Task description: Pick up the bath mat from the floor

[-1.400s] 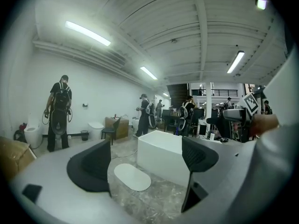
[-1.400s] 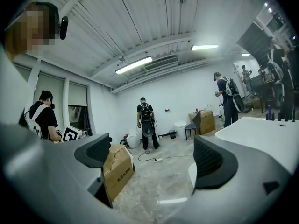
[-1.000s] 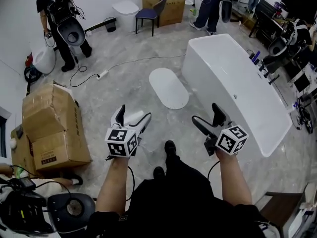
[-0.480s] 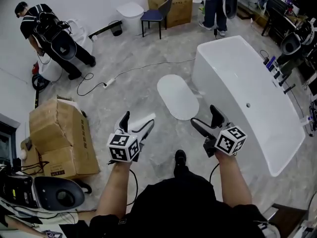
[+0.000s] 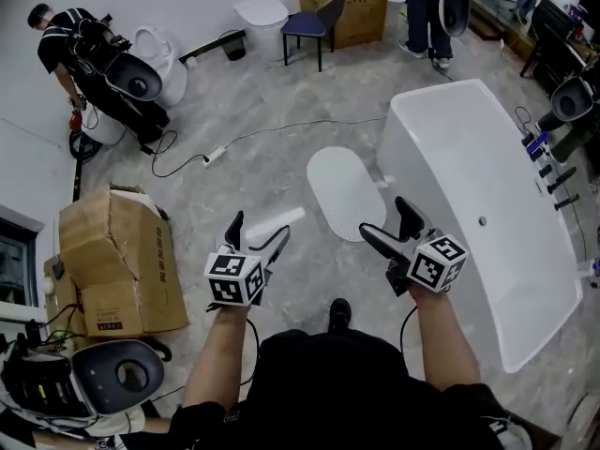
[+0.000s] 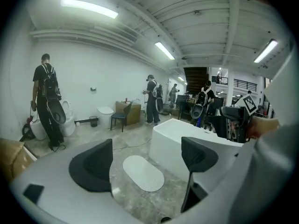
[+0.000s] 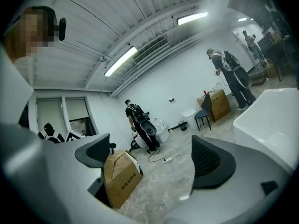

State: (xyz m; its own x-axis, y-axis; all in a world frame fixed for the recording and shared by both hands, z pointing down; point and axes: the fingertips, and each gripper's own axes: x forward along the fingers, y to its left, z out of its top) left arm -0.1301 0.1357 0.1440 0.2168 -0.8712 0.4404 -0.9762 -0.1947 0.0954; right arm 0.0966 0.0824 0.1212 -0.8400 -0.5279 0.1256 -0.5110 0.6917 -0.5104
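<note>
The white oval bath mat [image 5: 345,193] lies flat on the grey floor [image 5: 253,172] at about 12 o'clock from the person, just beside the bathtub [image 5: 487,186] and ahead of both grippers, touching neither. The left gripper [image 5: 258,228] at 11 o'clock and the right gripper [image 5: 386,219] at 1 o'clock both have their jaws spread wide, with nothing between them. A cardboard box [image 5: 117,251] stands at 9 o'clock.

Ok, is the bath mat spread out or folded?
Spread out: the bath mat shows its whole oval outline flat on the floor beside the bathtub, with no fold or lifted edge visible.
</note>
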